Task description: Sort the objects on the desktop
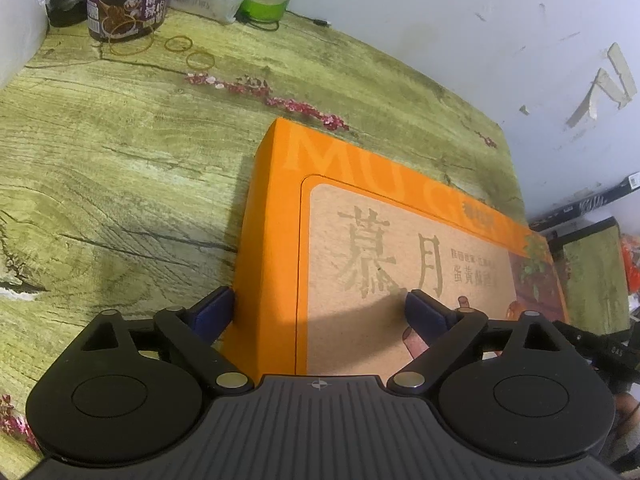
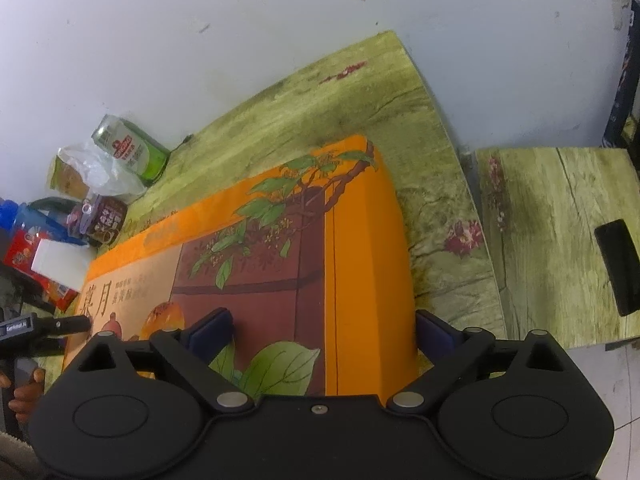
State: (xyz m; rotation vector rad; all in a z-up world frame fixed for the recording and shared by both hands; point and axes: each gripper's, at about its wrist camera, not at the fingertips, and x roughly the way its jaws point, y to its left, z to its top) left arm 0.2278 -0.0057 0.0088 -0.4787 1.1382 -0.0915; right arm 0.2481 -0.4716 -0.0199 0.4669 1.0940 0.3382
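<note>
Your left hand-held gripper gapes across orange box left edge; right hand-held gripper gapes across its right edge. Bare surface at 10 o'clock, white wall beyond.

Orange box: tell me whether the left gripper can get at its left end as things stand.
Probably yes: the left gripper is open and already straddles the left end of the orange box, one finger on the outer side, one over the lid; nothing lies between.
</note>
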